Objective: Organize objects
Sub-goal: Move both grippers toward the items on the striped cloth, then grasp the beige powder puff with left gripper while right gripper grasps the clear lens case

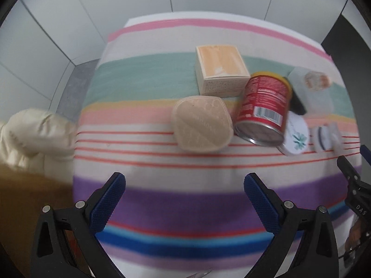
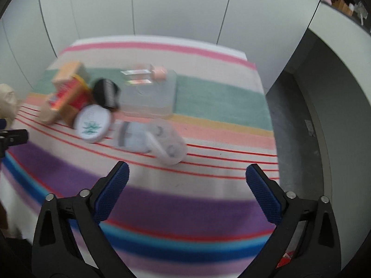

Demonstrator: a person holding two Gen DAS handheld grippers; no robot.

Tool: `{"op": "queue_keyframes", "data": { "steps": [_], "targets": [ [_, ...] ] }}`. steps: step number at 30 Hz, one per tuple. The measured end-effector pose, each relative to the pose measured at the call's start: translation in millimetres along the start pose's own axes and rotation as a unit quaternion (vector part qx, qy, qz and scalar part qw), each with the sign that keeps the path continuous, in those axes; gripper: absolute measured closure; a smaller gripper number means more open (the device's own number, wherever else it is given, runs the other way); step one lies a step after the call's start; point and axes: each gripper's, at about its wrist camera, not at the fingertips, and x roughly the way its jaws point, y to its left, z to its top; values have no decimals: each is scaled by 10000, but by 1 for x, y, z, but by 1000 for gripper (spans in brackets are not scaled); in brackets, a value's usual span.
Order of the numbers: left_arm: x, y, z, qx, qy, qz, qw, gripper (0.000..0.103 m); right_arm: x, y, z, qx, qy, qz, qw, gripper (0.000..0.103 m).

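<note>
A striped cloth (image 1: pixel 162 85) covers the table. On it lie a beige rounded case (image 1: pixel 201 125), an orange box (image 1: pixel 220 69), a red can (image 1: pixel 264 108) on its side, a white round tin (image 1: pixel 296 136) and a clear small case (image 1: pixel 324 136). My left gripper (image 1: pixel 184 185) is open and empty, short of the beige case. In the right wrist view I see the red can (image 2: pixel 71 97), the white tin (image 2: pixel 92 124), a black comb-like item (image 2: pixel 106 93), a clear box (image 2: pixel 148 95) and a clear lash case (image 2: pixel 162 142). My right gripper (image 2: pixel 187 176) is open and empty, just short of the lash case.
White wall panels stand behind the table. A cream cushion (image 1: pixel 34 136) lies left of the table. A grey floor and a curved white counter (image 2: pixel 336 46) lie to the right. The other gripper (image 1: pixel 354 185) shows at the right edge of the left view.
</note>
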Motion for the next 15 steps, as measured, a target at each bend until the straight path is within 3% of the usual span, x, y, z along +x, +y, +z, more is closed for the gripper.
{"op": "queue_keyframes", "data": {
  "steps": [4, 10, 13, 15],
  "targets": [
    [24, -1, 15, -139, 80, -191, 9997, 1, 26, -7, 0, 74, 30, 348, 9994, 5],
    [39, -6, 32, -289, -97, -240, 9992, 3, 32, 2, 9, -218, -232, 346, 9989, 8],
    [37, -8, 35, -297, -249, -233, 9990, 8, 35, 4, 15, -330, -251, 420, 9983, 27],
    [33, -9, 34, -321, -407, -212, 9984, 23, 33, 3, 17, -206, -271, 570, 9978, 47]
  ]
}}
